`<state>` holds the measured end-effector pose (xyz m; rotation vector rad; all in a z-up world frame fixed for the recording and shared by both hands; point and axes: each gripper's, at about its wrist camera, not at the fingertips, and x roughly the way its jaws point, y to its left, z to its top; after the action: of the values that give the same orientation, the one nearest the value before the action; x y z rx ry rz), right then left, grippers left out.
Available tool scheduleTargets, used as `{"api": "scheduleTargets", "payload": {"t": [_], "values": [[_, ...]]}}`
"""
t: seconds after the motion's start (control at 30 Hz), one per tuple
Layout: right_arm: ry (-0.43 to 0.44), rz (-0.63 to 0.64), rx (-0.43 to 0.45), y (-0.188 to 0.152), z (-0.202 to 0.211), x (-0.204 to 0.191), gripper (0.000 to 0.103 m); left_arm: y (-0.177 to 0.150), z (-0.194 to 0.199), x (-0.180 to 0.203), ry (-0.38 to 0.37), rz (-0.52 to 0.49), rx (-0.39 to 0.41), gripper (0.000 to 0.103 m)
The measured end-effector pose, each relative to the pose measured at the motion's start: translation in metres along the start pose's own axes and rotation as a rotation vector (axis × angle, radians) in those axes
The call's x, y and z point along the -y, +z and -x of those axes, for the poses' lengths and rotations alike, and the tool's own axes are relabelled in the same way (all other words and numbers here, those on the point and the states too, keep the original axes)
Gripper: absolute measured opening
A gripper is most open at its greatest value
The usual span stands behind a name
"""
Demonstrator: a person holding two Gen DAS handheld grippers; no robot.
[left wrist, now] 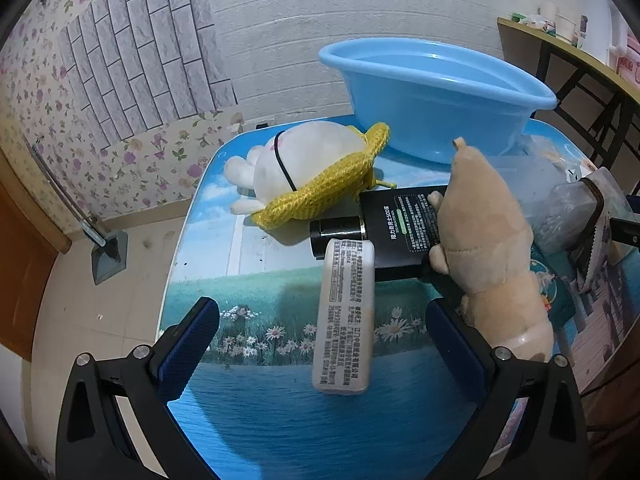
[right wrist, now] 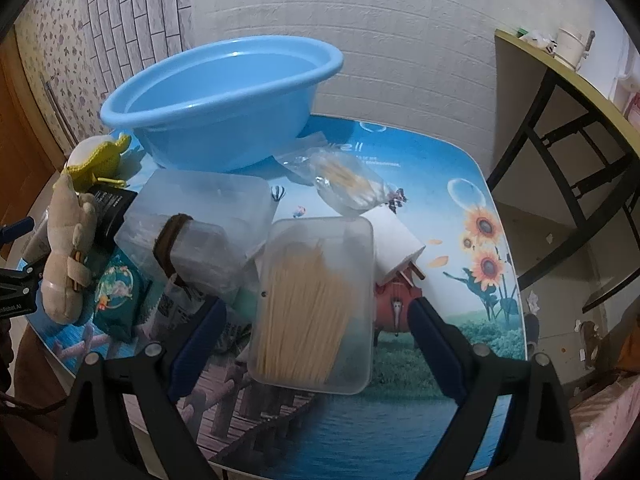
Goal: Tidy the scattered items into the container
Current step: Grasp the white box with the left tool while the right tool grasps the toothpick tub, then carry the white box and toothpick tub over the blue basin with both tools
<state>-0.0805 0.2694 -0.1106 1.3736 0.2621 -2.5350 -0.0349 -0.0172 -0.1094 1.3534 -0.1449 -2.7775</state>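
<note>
A light blue basin stands at the table's far side; it also shows in the right wrist view. My left gripper is open, its fingers on either side of a cream tube lying flat. Behind the tube lie a black bottle, a tan plush and a white plush with a yellow knit hat. My right gripper is open around a clear box of wooden sticks, apart from it.
In the right wrist view, clear plastic boxes, a bag of cotton swabs, a white box and a teal packet crowd the picture-print table. A dark-framed desk stands to the right.
</note>
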Motion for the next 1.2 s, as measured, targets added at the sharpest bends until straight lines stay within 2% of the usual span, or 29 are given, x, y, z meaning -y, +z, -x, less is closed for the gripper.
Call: {"api": "scheduleTargets", "payload": {"t": [0.13, 0.23, 0.33, 0.5, 0.67, 0.97, 1.2], "values": [[0.002, 0.003, -0.029, -0.003, -0.007, 0.000, 0.078, -0.001, -0.001, 0.000, 0.015, 0.002, 0.007, 0.102], [0.005, 0.006, -0.040, -0.005, -0.009, 0.001, 0.069, -0.002, -0.002, -0.002, 0.007, 0.011, 0.007, 0.094], [0.008, 0.010, -0.044, -0.006, -0.009, 0.000, 0.065, -0.003, -0.004, -0.003, -0.004, 0.018, 0.000, 0.081], [0.007, 0.016, -0.037, -0.008, -0.005, 0.001, 0.063, -0.004, -0.003, -0.005, -0.021, 0.025, -0.004, 0.045], [0.028, -0.004, -0.009, -0.007, 0.004, 0.004, 0.062, -0.003, 0.002, -0.008, -0.048, 0.040, 0.011, 0.022], [0.079, -0.021, 0.078, 0.003, 0.027, 0.006, 0.062, 0.006, 0.021, -0.020, -0.076, 0.090, 0.054, 0.019], [0.135, 0.008, 0.142, 0.024, 0.048, -0.003, 0.062, 0.031, 0.045, -0.021, -0.069, 0.069, 0.119, 0.019]]}}
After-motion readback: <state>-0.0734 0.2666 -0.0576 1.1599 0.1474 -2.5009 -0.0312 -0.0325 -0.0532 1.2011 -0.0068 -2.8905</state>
